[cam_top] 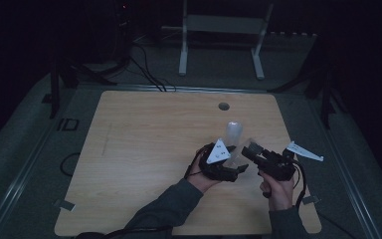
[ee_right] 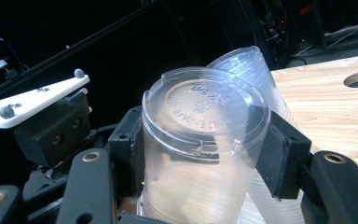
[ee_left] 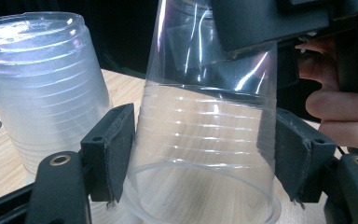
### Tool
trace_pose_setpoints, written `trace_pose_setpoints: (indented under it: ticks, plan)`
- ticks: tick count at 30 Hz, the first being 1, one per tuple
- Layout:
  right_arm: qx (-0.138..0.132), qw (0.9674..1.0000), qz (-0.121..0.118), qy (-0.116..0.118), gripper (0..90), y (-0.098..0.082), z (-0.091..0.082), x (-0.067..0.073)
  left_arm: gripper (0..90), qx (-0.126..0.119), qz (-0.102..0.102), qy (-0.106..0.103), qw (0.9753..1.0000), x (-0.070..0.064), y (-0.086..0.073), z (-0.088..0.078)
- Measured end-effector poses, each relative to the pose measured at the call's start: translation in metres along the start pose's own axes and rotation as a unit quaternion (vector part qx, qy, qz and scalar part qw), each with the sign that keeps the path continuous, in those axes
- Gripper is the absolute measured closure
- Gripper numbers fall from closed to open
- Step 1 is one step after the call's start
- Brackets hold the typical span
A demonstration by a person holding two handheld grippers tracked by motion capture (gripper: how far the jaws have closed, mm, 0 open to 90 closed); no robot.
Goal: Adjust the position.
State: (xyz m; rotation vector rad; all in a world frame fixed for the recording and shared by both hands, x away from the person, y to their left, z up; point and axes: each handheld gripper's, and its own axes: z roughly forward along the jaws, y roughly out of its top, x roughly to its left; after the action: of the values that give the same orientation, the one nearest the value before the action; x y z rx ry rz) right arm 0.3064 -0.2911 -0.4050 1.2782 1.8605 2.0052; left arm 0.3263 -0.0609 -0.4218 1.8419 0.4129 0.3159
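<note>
Both tools grip one clear plastic cup (ee_left: 205, 140) above the wooden surface (cam_top: 144, 149): left tool (ee_left: 200, 154) near its rim, right tool (ee_right: 200, 144) near its base. A stack of cups (ee_left: 46, 88) stands just beside.

Glossy clear plastic cup (ee_left: 205, 140) (probably ribbed), matt wood table (cam_top: 144, 134)

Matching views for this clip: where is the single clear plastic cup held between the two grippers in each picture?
High view: single clear plastic cup, right of centre.
Left gripper view: centre, upside down.
Right gripper view: centre, base up.
Shared landmark: upside-down stack of translucent cups beside it.
</note>
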Motion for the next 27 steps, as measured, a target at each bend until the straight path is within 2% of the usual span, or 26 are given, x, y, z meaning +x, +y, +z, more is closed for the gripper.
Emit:
trace_pose_setpoints:
  ticks: [4,5,8,17,22,27]
  plan:
    - [0.005,1.0000,-0.007,-0.002,38.0,0.000,-0.001,0.000,30.3,0.003,0.003,-0.004,1.0000,0.000,0.001,0.000]
    - [0.008,0.9997,-0.022,-0.004,36.5,0.000,-0.002,0.002,30.6,0.004,0.004,-0.006,1.0000,0.000,0.001,0.000]
    - [0.016,0.9992,-0.035,-0.007,34.9,0.001,-0.003,0.003,30.8,0.004,0.004,-0.009,0.9999,0.000,0.001,-0.001]
    - [0.029,0.9985,-0.047,0.000,32.0,0.001,-0.008,0.003,30.9,0.003,0.009,-0.016,0.9998,0.000,0.005,-0.004]
    - [0.043,0.9975,-0.056,0.005,30.5,0.000,-0.010,0.003,31.1,0.000,0.004,-0.011,0.9999,0.003,0.006,-0.008]
    - [0.049,0.9967,-0.064,-0.005,32.1,0.000,-0.015,0.000,31.3,-0.005,-0.002,-0.004,1.0000,0.010,0.007,-0.014]
